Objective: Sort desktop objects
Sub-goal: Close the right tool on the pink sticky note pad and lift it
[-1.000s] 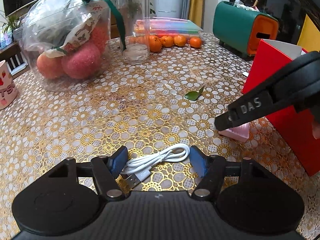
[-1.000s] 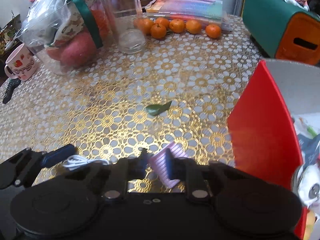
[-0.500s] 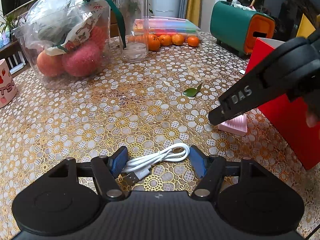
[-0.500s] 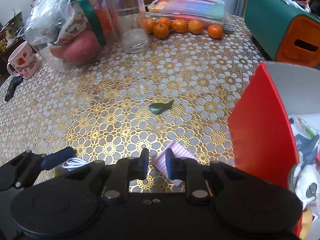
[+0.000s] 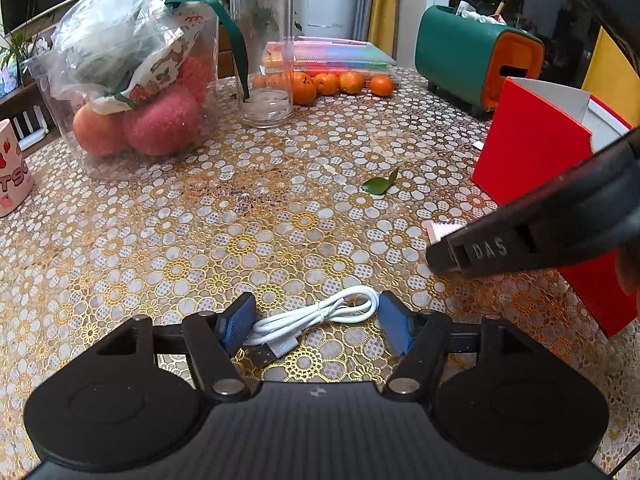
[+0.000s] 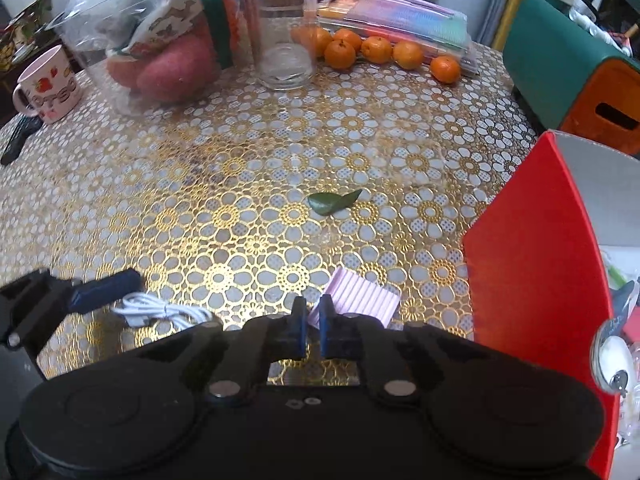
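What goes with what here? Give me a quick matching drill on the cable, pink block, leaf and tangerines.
Things:
1. cable
2. pink block
3. leaf
4. tangerines

Places:
A. alone on the mid-table
B. in a row by the books
C. between the open left tongs
D. at the tips of the shut right tongs, beside the red box

Pairs: 1-C, 2-D, 3-A, 4-B

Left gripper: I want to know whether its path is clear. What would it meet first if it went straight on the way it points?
Probably the coiled white USB cable, lying between the open left gripper on the tablecloth; depth is hard to judge.
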The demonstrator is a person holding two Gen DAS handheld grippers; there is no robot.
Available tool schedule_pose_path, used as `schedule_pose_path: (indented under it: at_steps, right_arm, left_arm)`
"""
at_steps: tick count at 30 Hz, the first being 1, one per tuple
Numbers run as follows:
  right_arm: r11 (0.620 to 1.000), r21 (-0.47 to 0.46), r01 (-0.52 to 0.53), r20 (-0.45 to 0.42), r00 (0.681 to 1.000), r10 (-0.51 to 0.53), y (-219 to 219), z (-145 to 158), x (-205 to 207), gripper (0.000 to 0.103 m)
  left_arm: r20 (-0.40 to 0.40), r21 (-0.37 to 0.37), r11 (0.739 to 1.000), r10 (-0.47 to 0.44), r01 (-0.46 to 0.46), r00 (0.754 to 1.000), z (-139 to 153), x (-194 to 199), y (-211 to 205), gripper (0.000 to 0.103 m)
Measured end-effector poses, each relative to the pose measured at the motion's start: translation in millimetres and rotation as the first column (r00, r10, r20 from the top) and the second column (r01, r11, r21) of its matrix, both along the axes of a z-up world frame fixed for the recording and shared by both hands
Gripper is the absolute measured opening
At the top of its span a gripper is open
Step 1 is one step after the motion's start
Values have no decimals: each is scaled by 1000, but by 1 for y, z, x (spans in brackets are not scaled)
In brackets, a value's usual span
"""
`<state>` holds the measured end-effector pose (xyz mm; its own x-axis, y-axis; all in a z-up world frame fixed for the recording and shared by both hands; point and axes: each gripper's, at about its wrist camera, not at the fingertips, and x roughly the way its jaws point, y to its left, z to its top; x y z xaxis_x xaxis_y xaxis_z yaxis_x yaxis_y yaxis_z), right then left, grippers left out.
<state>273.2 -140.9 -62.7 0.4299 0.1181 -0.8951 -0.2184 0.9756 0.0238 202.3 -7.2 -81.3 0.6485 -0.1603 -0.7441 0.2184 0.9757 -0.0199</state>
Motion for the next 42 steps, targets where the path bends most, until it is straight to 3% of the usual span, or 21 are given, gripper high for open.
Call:
schedule_pose_path:
  at_steps: [14, 18, 22, 23, 25, 27, 35, 41, 42]
  right_arm:
    - [994, 69, -89, -4, 996, 89, -28, 19, -63, 0]
    - [994, 62, -87, -27, 996, 89, -33, 17, -62, 14]
    - [994, 44, -100, -30, 994, 101, -31, 17, -62, 17]
    - [994, 38, -103, -25, 994, 104, -31, 17, -62, 23]
    - [995, 36, -96, -13, 995, 96, -32, 17, -60, 58]
    - [995, 36, -93, 4, 996, 93, -33, 17, -58, 68]
    - [995, 5, -97, -25, 995, 97, -34, 2, -47, 67]
    - [994, -4, -107, -38, 994, 107, -33, -4, -49, 54]
    - [994, -11, -111, -32, 993, 111, -33, -3, -51, 45]
  left_arm:
    - [-32, -3, 1000, 5, -6, 999, 8, -29, 15, 66]
    - [-39, -2, 1000, 16, -16, 999, 7, -33, 20, 66]
    - [-42, -7, 1000, 15, -15, 999, 7, -34, 23, 66]
    - [-42, -6, 1000, 15, -15, 999, 7, -34, 23, 66]
    - [-44, -11, 1000, 16, -16, 999, 7, -34, 24, 66]
    - [-47, -13, 1000, 15, -15, 999, 6, -34, 23, 66]
    - [-51, -11, 1000, 7, -8, 999, 3, -33, 23, 66]
    - [-54, -9, 1000, 0, -1, 999, 4, -34, 20, 66]
    - [-55, -8, 1000, -1, 0, 998, 4, -34, 19, 66]
